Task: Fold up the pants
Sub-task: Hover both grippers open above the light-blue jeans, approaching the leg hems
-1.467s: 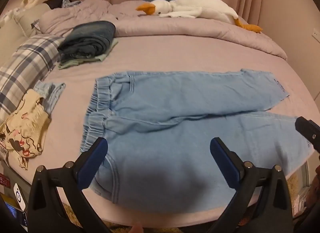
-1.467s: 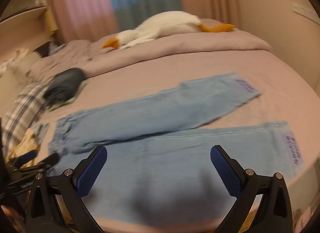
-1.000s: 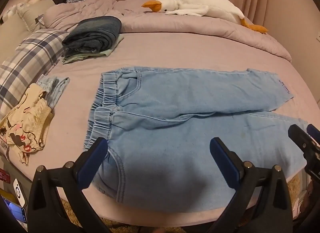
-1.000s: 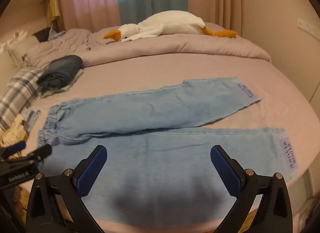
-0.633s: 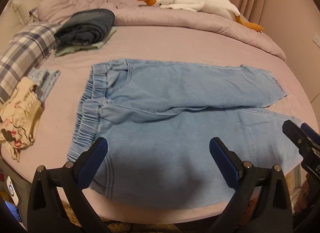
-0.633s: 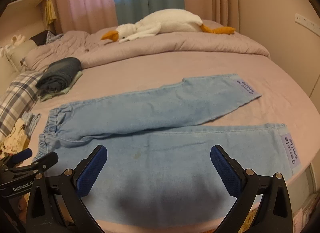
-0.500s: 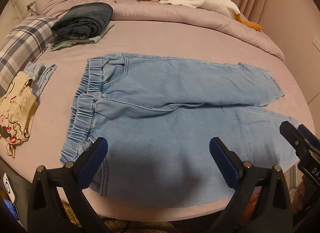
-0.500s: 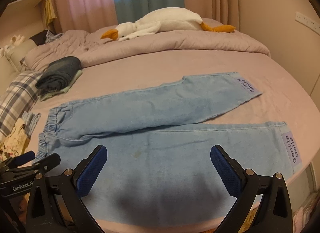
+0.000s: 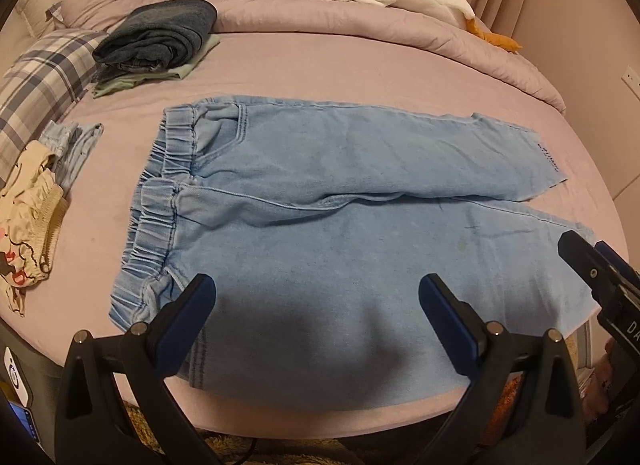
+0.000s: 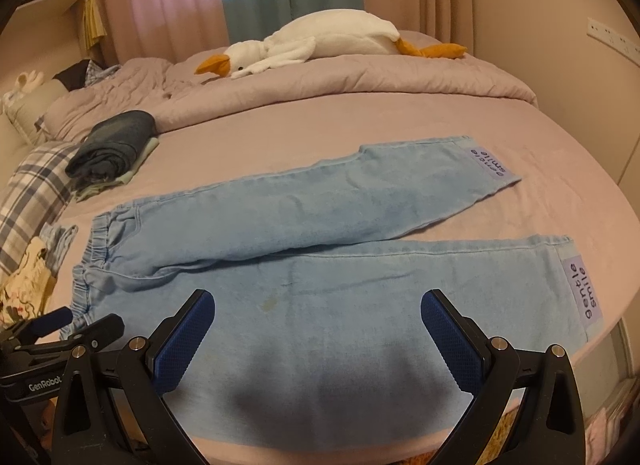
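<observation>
Light blue denim pants (image 9: 340,209) (image 10: 320,265) lie spread flat on the pink bed, elastic waistband to the left, both legs running right and slightly apart at the cuffs. My left gripper (image 9: 316,297) hovers open over the near hip area, nothing between its blue pads. My right gripper (image 10: 318,313) hovers open above the near leg, also empty. Each gripper shows in the other's view: the right one (image 9: 588,261) by the near cuff, the left one (image 10: 76,325) by the waistband.
A folded stack of dark jeans (image 9: 156,33) sits at the back left beside a plaid pillow (image 9: 36,81). A crumpled cream garment (image 9: 28,209) lies at the left edge. A white goose plush (image 10: 312,45) rests on the rumpled duvet behind.
Both grippers have shifted slightly over the pants, the left view now higher and looking down more. Both stay open; the pants have not moved.
</observation>
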A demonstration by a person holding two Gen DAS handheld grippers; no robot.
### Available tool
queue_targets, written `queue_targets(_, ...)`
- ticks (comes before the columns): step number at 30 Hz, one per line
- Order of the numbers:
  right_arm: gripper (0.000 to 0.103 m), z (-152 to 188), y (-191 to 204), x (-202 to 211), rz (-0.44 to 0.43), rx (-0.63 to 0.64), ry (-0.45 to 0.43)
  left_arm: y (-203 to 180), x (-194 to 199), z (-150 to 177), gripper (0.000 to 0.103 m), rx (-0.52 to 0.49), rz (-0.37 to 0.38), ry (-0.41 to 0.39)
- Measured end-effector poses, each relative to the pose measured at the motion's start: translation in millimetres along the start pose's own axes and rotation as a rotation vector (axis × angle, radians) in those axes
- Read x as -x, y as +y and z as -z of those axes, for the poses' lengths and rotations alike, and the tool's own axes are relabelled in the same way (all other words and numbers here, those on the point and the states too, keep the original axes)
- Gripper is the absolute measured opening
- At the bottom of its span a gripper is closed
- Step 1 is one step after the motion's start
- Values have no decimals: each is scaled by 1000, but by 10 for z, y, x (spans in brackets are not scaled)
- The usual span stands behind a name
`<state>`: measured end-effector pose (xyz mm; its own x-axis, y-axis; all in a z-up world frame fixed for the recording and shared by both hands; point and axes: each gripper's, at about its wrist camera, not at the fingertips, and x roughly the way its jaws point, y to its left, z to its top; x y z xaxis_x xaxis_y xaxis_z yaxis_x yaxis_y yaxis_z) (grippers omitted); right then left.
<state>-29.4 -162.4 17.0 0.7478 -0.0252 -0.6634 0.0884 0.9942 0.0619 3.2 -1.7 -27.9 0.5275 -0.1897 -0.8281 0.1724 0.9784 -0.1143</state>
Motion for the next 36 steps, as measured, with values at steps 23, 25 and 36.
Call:
queue_targets(23,103,-8,-133,14,6,-46,15,-87,4,9,100,-14,36,16)
queue_targets(25,103,-17,-155,33,-20,-63,13,-89,10,7,100,-15,41,12)
queue_targets(36,103,-28,-238,11,-7,-106,25,-101,39,-21,92,25,167,24)
